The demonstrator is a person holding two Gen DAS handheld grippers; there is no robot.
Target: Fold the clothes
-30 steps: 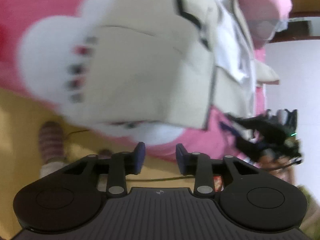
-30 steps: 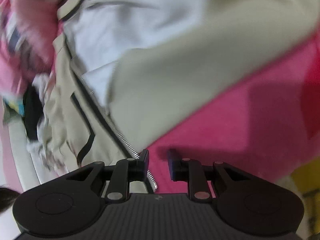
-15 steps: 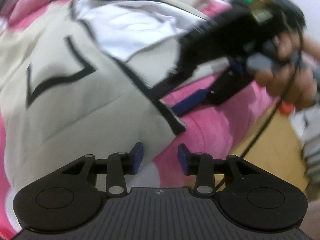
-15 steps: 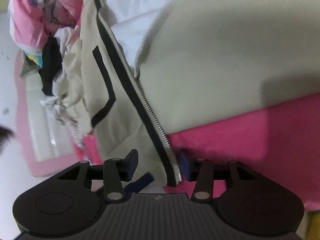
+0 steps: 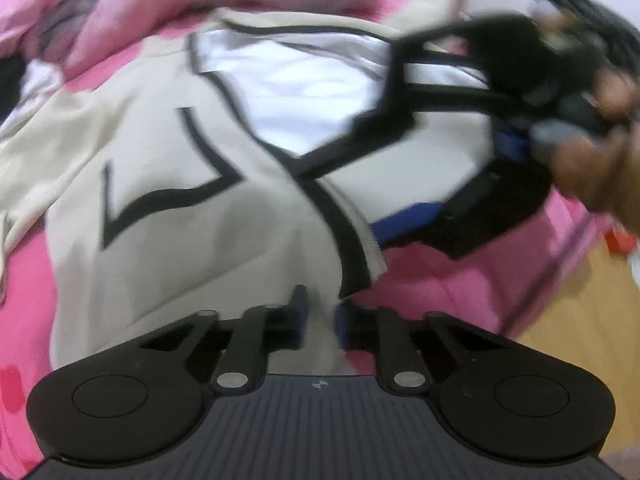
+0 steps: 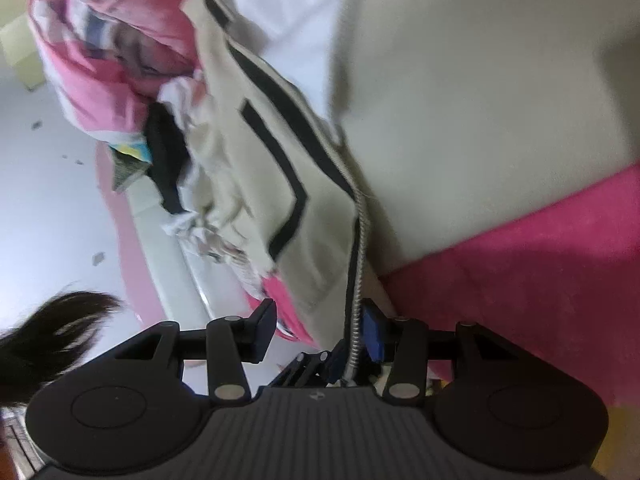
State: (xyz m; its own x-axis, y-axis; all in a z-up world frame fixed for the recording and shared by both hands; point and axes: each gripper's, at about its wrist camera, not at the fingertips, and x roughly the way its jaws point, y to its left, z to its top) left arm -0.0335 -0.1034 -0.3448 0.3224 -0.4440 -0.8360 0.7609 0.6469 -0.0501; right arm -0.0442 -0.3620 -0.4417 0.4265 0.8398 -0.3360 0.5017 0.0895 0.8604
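Both grippers are gathering the jacket [image 5: 192, 240] hem: left gripper [image 5: 320, 312] closing on cloth at six o'clock; right gripper [image 6: 320, 328] jaws apart astride the zipper [image 6: 360, 248]. Next, close and lift.

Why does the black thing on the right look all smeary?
In the left wrist view the black right gripper and the hand holding it are streaked by motion blur; the cream jacket with black stripes is soft too. In the right wrist view the jacket's zipper is sharper, and the fisheye bends the edges.
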